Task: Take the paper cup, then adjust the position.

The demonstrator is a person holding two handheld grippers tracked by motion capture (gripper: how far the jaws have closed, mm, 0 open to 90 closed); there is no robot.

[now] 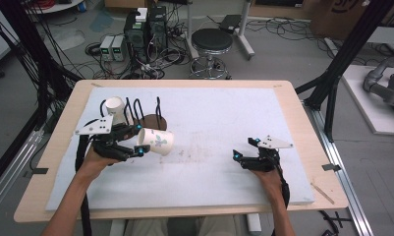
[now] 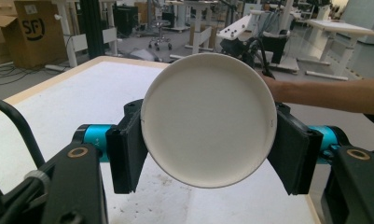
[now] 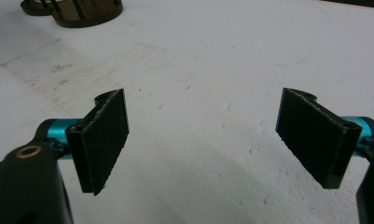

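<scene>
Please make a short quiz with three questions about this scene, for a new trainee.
1. True or false: the left gripper is shut on the paper cup.
2. What stands on the table just behind the held cup? A) a wire rack with a second cup B) a kettle C) a stack of plates
3. Fill in: the jaws of the right gripper are ____, with nothing between them.

Key: 1 true; 2 A; 3 open.
</scene>
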